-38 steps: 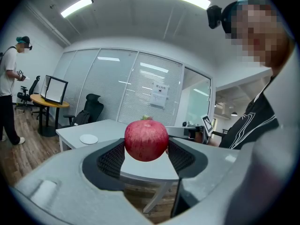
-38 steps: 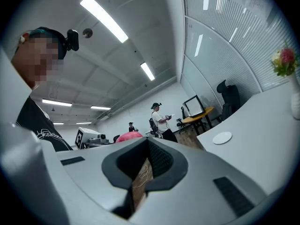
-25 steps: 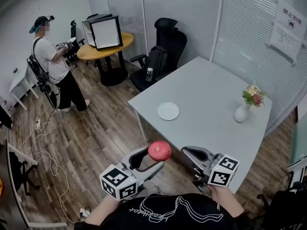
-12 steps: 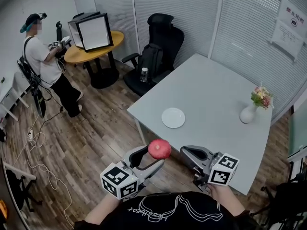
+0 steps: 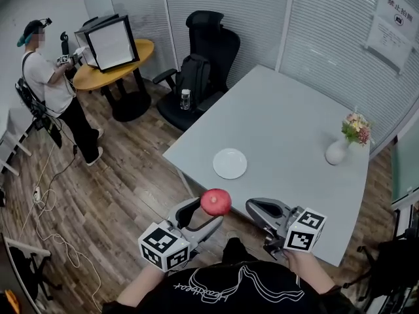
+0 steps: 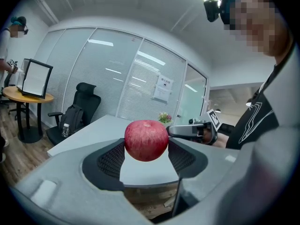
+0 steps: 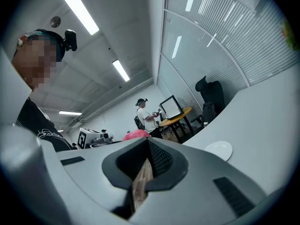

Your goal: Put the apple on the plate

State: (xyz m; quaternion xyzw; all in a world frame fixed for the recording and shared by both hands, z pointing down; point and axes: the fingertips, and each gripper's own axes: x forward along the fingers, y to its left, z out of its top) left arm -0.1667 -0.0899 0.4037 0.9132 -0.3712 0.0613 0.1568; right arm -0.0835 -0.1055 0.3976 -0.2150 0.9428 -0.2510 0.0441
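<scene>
Left gripper (image 5: 208, 213) clamped on the round red apple (image 5: 216, 201): in the left gripper view we see both dark ribbed pads (image 6: 111, 158) pressing its sides. We find the apple in the air over the wooden floor (image 5: 124, 195), just short of the near edge of the pale grey desk (image 5: 288, 129). The round white plate (image 5: 230, 163) lies on the desk near that edge, apart from the apple. Right gripper (image 5: 258, 208) empty, jaws together, beside the left.
</scene>
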